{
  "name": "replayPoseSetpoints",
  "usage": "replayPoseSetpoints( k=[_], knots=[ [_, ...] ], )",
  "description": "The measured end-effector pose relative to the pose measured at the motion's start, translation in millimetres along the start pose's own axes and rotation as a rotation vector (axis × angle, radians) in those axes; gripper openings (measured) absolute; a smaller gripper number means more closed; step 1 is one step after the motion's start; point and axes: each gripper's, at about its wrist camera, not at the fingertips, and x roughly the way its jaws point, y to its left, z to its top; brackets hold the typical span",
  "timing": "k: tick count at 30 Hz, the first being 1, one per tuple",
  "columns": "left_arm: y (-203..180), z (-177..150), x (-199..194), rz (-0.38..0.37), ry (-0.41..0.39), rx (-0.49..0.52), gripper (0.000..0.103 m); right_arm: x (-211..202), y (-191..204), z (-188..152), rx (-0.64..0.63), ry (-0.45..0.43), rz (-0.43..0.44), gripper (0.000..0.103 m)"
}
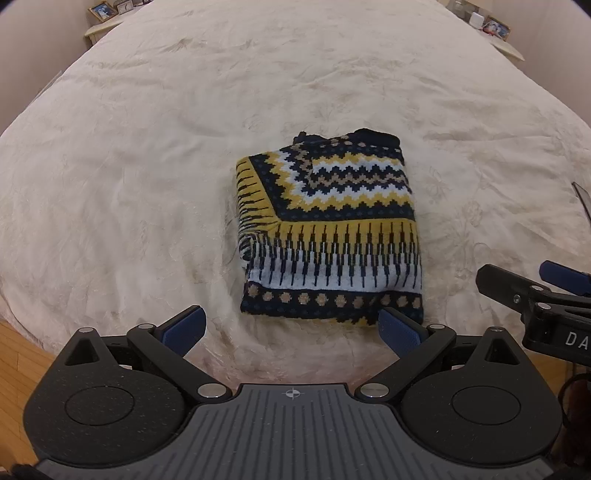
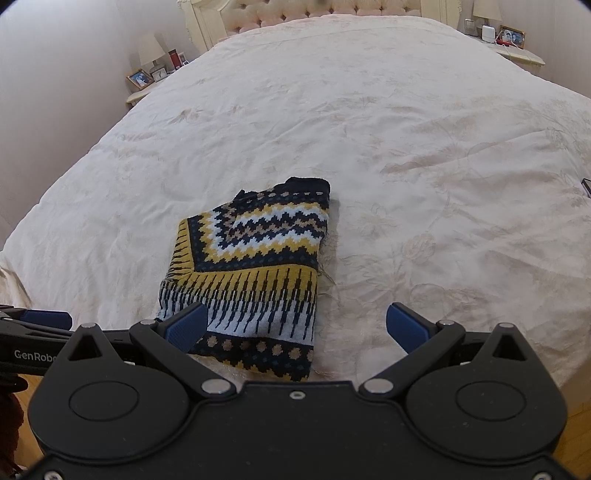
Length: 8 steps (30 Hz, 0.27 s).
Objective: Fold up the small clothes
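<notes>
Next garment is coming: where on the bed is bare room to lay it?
Bare cover runs from the folded sweater to the headboard, and to both side edges. Crowded only at the near edge, where the sweater, left gripper and right gripper sit.

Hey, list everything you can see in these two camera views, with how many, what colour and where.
folded knit sweater: one, navy, yellow, white and tan pattern, lying on the bedspread near its front edge
bedspread: one, cream, covering the bed
tufted headboard: one, pale pink, far end of bed
nightstands: two, cream, either side of the headboard
table lamps: two, pale shades, one per nightstand
framed photos: two, one per nightstand
wooden floor: light brown, beside the bed
left gripper: black with blue pads, open, before the sweater
right gripper: same, open, before the sweater
</notes>
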Motion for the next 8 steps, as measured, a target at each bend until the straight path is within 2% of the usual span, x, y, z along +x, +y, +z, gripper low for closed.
replayPoseSetpoints(
  k=[8],
  knots=[
    [-0.8, 0.5, -2.4, 0.011, -0.018, -0.006, 0.102, 0.3, -0.7, 0.2, 0.002, 0.000, 0.001, 0.103]
  ],
)
